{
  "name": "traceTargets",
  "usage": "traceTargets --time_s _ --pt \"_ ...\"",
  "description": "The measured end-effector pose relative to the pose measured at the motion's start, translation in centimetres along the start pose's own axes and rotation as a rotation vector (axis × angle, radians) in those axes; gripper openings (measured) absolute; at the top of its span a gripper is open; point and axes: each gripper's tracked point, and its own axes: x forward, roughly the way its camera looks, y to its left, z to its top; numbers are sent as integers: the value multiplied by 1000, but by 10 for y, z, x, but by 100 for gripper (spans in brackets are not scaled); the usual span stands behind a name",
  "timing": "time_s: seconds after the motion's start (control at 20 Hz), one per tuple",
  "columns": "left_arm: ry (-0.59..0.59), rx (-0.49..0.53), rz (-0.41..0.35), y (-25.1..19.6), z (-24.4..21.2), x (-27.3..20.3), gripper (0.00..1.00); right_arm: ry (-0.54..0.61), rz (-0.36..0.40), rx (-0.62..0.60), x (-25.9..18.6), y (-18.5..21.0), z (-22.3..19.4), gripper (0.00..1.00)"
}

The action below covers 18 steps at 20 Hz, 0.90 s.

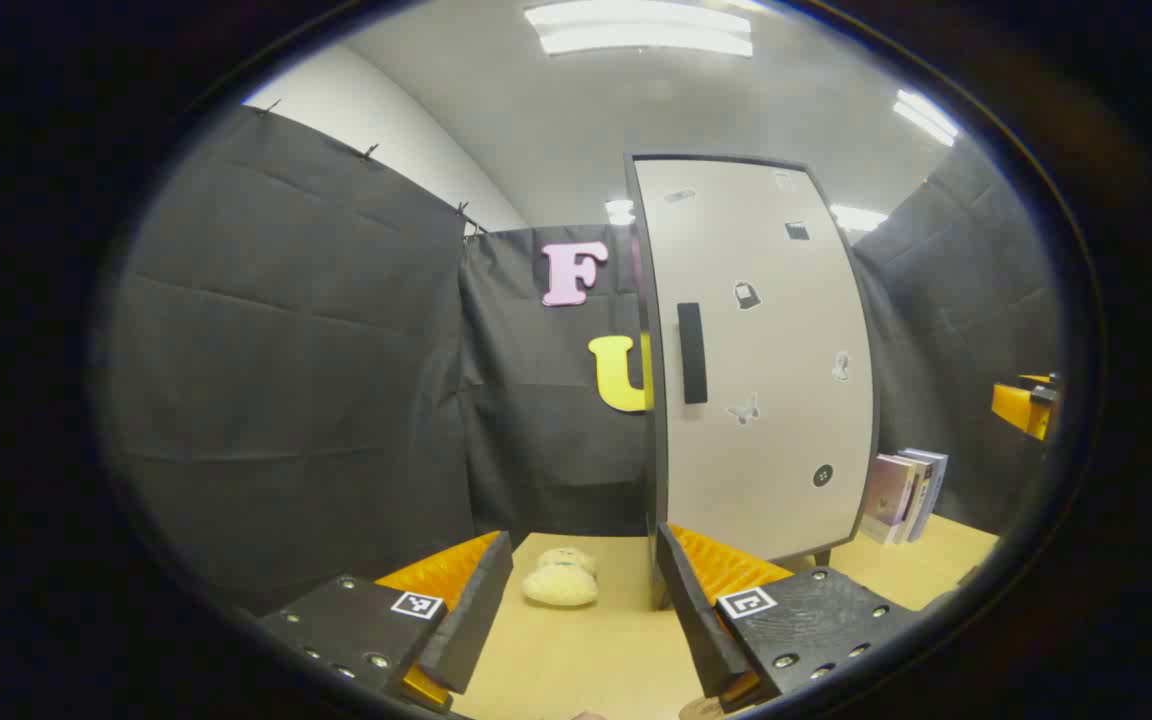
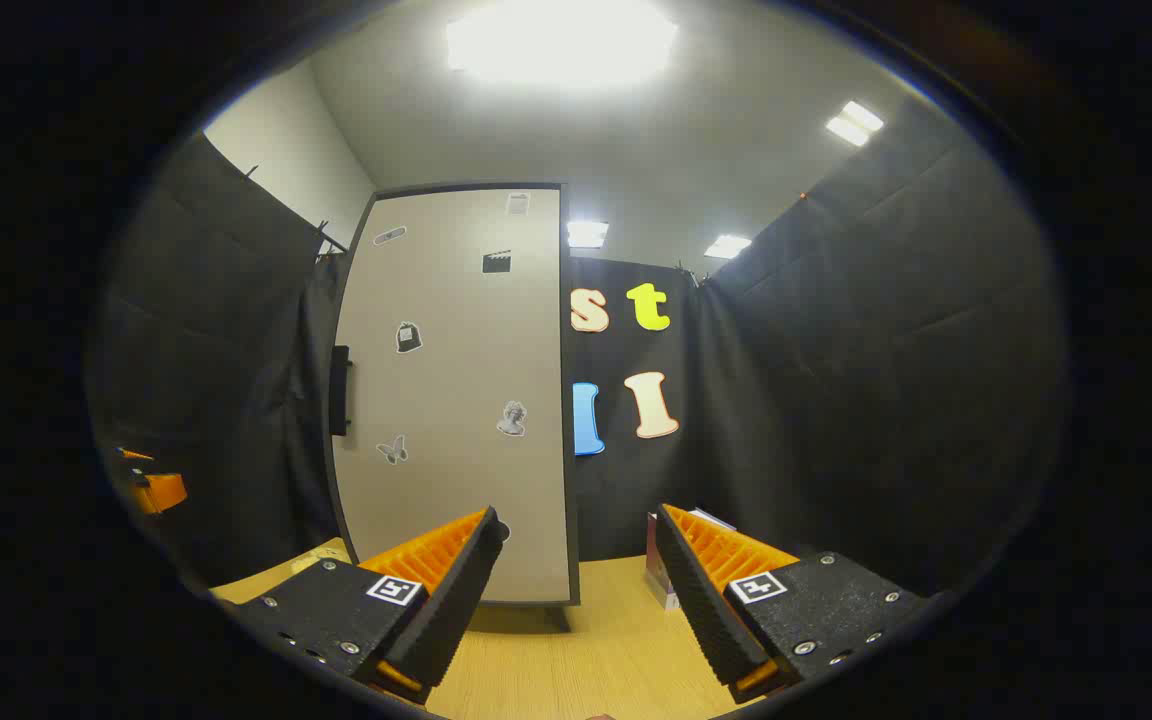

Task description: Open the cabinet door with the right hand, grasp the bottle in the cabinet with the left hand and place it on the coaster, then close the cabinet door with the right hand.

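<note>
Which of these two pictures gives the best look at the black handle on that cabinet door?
The left gripper view: the handle faces the camera as a full dark bar on the shut door. The right gripper view catches the handle edge-on, as a thin strip at the door's left edge.

Matt smooth cabinet door, wood-grain table, ribbed jaws.

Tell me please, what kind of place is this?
Probably a recording booth set up like a home corner: black cloth walls, a light cabinet with stickers on a wooden table, and a few books beside it.
</note>
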Motion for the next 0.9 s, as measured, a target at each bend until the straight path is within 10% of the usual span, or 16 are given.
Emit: traceTargets --time_s 0.9 --pt "-12 9 -5 -2 4 6 87 25 -12 10 10 -3 -7 95"
